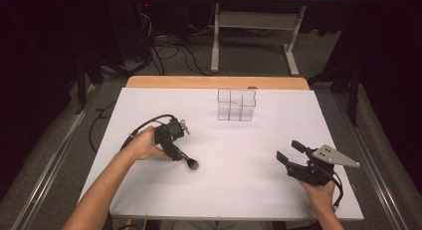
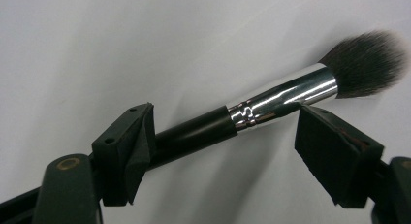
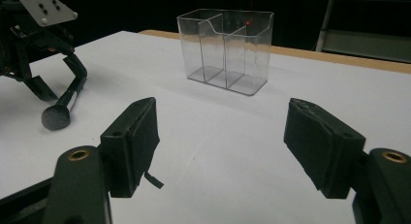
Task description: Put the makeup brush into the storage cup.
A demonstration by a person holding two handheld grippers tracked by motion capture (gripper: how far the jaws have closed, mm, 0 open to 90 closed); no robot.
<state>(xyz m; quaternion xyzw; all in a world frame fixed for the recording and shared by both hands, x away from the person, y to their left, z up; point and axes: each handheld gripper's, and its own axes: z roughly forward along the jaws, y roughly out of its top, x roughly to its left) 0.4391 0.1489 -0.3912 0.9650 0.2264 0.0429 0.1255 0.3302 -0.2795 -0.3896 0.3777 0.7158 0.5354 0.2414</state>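
Makeup brush (image 2: 271,100), black handle, chrome ferrule, dark bristle head: lies between the jaws of the left gripper (image 1: 180,153), long axis crossing the gap slantwise, handle end against one pad, the other pad just off the ferrule; whether it is truly clamped I cannot tell. Right gripper (image 1: 291,153): jaws wide, holding nothing, well apart from the brush. Clear divided organizer (image 1: 236,104): upright farther back on the white table (image 1: 249,190), nearer the right hand's side.
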